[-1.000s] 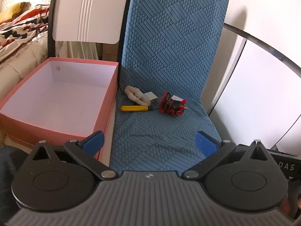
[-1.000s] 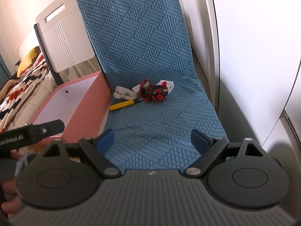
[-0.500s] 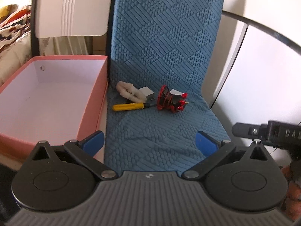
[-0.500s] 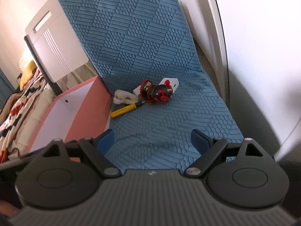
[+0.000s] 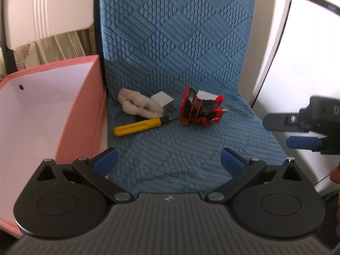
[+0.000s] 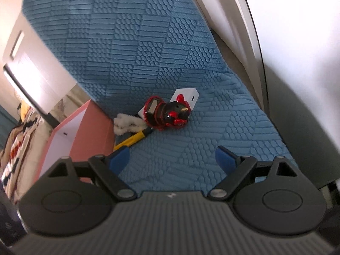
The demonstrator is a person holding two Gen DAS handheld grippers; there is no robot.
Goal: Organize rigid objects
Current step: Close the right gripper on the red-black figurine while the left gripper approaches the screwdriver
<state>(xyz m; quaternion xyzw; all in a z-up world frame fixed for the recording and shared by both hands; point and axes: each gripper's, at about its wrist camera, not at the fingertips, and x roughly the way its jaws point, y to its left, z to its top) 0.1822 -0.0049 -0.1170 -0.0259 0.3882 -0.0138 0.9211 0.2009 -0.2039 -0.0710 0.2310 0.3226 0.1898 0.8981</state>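
A red and black toy (image 5: 198, 109) (image 6: 166, 114), a yellow-handled screwdriver (image 5: 138, 125) (image 6: 132, 139), a white fluffy piece (image 5: 138, 104) (image 6: 126, 123) and a white plug adapter (image 5: 162, 101) (image 6: 187, 95) lie together at the back of a blue quilted chair seat (image 5: 180, 148) (image 6: 201, 144). An open pink box (image 5: 42, 110) (image 6: 85, 131) stands left of the seat. My left gripper (image 5: 169, 159) is open and empty above the seat's front. My right gripper (image 6: 172, 158) is open and empty; it also shows at the left wrist view's right edge (image 5: 303, 131).
The blue chair back (image 5: 174, 31) rises right behind the objects. A white headboard (image 5: 44, 8) and a patterned bed cover (image 6: 14, 148) are at the left. A white panel with a dark curved frame (image 5: 297, 53) stands at the right.
Both grippers have moved closer to the objects on the seat. The right gripper has come into the left wrist view at the right. Both stay open.
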